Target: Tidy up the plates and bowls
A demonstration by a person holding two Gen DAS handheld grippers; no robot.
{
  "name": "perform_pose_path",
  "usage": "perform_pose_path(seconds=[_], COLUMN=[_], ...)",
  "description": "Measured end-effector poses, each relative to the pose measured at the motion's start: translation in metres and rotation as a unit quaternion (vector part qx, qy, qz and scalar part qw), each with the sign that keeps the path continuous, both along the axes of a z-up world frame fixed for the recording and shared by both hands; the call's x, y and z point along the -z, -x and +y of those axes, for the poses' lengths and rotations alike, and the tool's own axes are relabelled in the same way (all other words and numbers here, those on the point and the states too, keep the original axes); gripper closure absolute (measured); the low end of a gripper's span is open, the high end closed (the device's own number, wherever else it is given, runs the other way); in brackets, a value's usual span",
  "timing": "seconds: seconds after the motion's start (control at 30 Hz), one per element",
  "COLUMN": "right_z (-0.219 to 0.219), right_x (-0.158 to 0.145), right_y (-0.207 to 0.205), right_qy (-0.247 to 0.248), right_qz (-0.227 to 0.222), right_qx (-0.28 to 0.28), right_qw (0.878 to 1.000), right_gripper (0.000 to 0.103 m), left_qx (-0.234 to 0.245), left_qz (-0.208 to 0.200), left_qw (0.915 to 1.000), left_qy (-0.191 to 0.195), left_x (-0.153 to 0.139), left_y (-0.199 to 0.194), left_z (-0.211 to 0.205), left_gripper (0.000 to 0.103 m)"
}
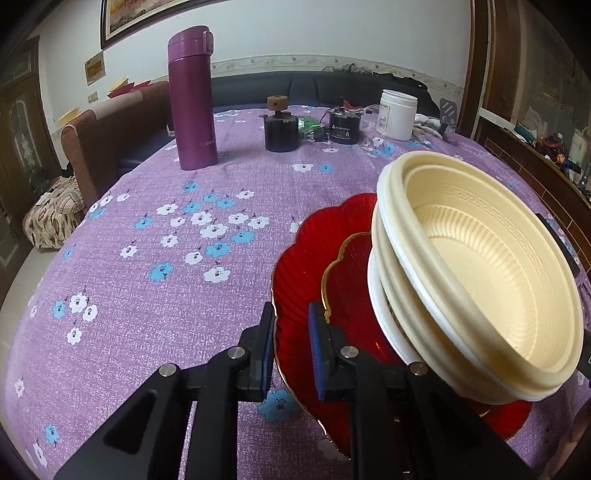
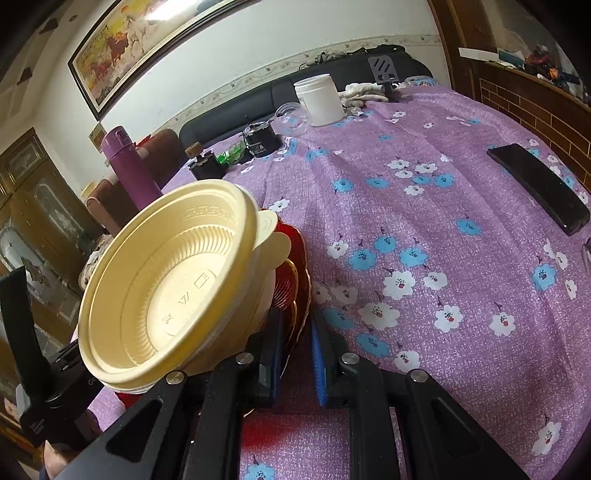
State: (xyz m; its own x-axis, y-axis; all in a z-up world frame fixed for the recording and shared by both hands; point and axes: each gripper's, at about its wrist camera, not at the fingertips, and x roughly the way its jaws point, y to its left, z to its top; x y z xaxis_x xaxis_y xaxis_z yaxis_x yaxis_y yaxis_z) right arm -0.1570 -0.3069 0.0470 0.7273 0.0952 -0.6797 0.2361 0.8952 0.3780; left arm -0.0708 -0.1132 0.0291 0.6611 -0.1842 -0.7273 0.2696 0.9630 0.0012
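On the purple floral tablecloth (image 1: 147, 295), near the front edge, two red scalloped plates (image 1: 295, 240) lie stacked under nested cream plastic bowls (image 1: 480, 258) — at least three, the top one empty. The left gripper (image 1: 291, 350) and right gripper (image 2: 297, 354) each pinch the plates' rim, on opposite sides. Far back stand one purple flask (image 1: 192, 99) and one white jar (image 1: 397, 114) — labels unreadable.

White wall (image 1: 332, 33), framed painting (image 2: 122, 55), sofa (image 1: 332, 86)
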Motion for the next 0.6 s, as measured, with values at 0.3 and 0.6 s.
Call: perform_pose_path(seconds=[0.3,0.6], right_z=[0.0041,0.0072], right_x=[0.0,-0.0005], right_y=[-0.0001,-0.0022], right_qy=[0.017,0.025], right_qz=[0.0,-0.001], right_qx=[0.005,0.006], right_qw=[1.0,1.0], right_gripper=[0.087,0.087], left_qx=[-0.002,-0.008], left_qz=[-0.002,-0.001], left_qw=[1.0,0.9999], left_qy=[-0.008,-0.008], left_x=[-0.0006,-0.0005], left_y=[0.0007,0.0003], left_z=[-0.0017,-0.0006], left_gripper=[0.088,0.088])
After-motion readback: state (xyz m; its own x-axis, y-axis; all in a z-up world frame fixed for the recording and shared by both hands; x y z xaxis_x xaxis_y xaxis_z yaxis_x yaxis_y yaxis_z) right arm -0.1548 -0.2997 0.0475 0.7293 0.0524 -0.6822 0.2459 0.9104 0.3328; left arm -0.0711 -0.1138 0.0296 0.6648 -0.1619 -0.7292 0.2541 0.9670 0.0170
